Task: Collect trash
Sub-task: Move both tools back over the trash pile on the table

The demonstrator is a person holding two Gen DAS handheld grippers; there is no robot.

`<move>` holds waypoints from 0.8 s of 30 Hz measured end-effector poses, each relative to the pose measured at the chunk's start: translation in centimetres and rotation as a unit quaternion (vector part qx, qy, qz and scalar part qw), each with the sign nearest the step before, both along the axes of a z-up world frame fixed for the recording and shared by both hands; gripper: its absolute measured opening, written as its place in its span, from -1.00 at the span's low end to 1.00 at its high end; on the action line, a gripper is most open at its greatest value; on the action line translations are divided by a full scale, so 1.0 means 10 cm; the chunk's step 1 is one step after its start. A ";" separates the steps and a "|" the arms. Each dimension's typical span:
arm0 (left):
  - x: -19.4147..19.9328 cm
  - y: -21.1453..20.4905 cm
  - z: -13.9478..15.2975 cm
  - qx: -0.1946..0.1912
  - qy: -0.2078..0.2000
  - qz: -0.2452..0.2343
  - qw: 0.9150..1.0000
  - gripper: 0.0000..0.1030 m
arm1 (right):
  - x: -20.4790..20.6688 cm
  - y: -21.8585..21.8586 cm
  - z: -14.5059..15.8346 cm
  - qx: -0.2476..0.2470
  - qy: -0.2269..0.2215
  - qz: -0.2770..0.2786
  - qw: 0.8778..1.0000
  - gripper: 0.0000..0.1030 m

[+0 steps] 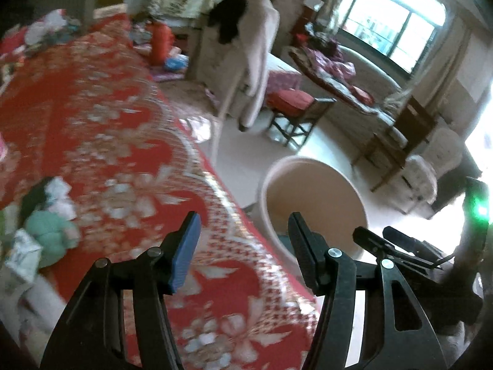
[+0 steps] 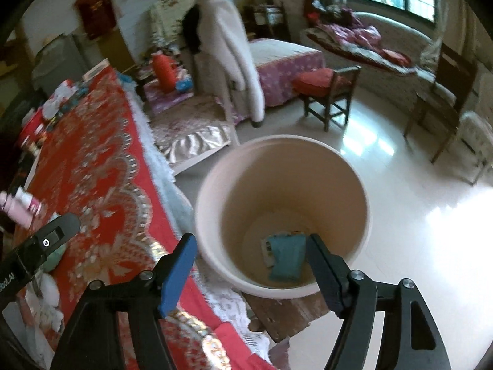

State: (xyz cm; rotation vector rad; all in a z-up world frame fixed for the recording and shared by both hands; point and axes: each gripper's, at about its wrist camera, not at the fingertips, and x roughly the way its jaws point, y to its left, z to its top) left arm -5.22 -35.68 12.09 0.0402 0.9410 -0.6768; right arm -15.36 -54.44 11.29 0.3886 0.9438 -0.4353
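A pale pink bin stands on the floor beside the red floral tablecloth. A teal packet and a white wrapper lie at its bottom. My right gripper is open and empty above the bin's near rim. My left gripper is open and empty over the table's edge, with the bin just right of it. Crumpled green and white trash lies on the cloth at the left. The right gripper's body shows at the lower right of the left wrist view.
A pink bottle lies on the table's left side. More clutter sits at the table's far end. A chair draped with a white coat, a red-cushioned stool and a wooden chair stand on the shiny floor.
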 end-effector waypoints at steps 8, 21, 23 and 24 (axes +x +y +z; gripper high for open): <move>-0.09 0.57 0.12 0.021 -0.039 0.079 0.996 0.12 | 0.21 0.41 0.08 0.006 -0.011 0.067 0.998 0.38; -0.28 1.47 0.20 0.035 -0.059 0.178 0.982 0.12 | 0.50 1.25 0.13 0.007 -0.018 0.169 0.985 0.40; -0.31 1.61 0.19 0.034 -0.057 0.193 0.979 0.12 | 0.54 1.37 0.13 0.009 -0.017 0.185 0.983 0.40; -0.32 1.68 0.19 0.034 -0.056 0.200 0.978 0.12 | 0.55 1.44 0.14 0.009 -0.018 0.193 0.981 0.40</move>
